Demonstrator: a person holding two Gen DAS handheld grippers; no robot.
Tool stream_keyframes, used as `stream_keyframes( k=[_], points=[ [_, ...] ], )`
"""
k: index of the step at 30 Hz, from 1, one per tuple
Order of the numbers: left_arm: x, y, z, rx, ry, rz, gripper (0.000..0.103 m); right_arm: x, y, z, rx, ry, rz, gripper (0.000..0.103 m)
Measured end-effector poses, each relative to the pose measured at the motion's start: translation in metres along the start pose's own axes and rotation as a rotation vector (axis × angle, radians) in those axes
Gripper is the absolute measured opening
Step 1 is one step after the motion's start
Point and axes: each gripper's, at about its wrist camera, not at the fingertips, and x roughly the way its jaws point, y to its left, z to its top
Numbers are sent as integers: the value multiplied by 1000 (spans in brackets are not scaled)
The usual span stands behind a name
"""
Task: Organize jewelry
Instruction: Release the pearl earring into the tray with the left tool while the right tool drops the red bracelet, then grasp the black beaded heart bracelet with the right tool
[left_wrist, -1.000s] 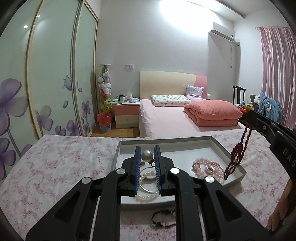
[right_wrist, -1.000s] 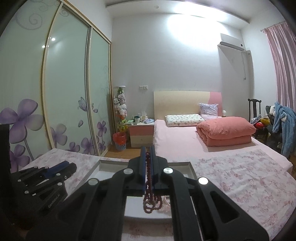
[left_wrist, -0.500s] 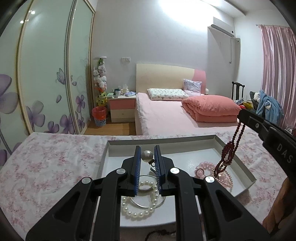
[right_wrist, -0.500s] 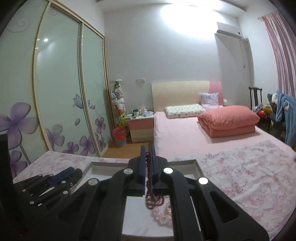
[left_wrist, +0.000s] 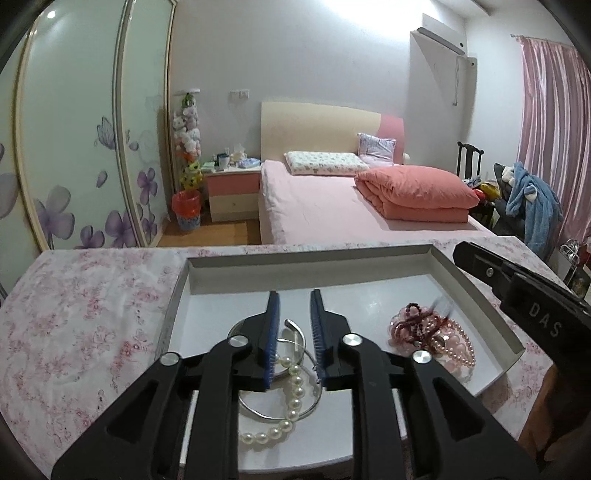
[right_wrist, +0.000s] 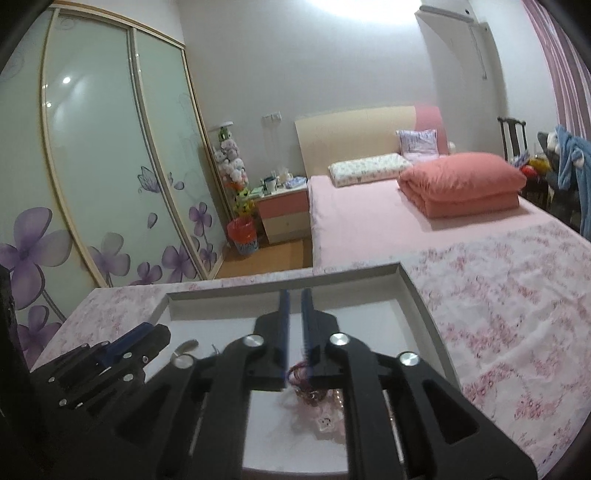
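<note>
Both grippers just opened, nothing between pads: left gripper (left_wrist: 294, 300) over pearl bracelet (left_wrist: 284, 402) and bangle (left_wrist: 280, 391); right gripper (right_wrist: 294, 298) over red beads (left_wrist: 419, 319) in white tray (left_wrist: 310, 258).

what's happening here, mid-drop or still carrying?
Mid-drop. A person works two hand-held claws over a white tray on a floral-clothed table. The left claw has just been opening; its white pearl strand and silver bangle lie on the tray floor, nothing pinched. The right claw has also just been opening, and the dark red bead string sits piled on the pink pearl jewelry at the tray's right side.
</note>
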Motion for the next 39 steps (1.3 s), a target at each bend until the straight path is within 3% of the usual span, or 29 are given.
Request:
stream_keyframes(
  k=[1, 2, 11, 17, 30, 39],
  points=[
    [-1, 4, 0, -20, 1, 5, 34, -1, -2, 0, 9, 1, -2, 29],
    [-2, 8, 1, -33, -2, 8, 41, -3, -3, 0, 13, -3, -3, 31],
    [-30, 49, 3, -138, -8, 59, 42, -28, -10, -11, 1, 16, -18, 31],
    [-52, 66, -15, -153, 20, 79, 42, -46, -1, -30, -34, 75, 7, 31],
    [-80, 86, -47, -177, 74, 91, 42, -36, 49, -81, -118, 357, 221, 28],
    [-79, 91, -54, -178, 89, 96, 42, -17, 56, -96, -129, 462, 250, 28]
  ],
)
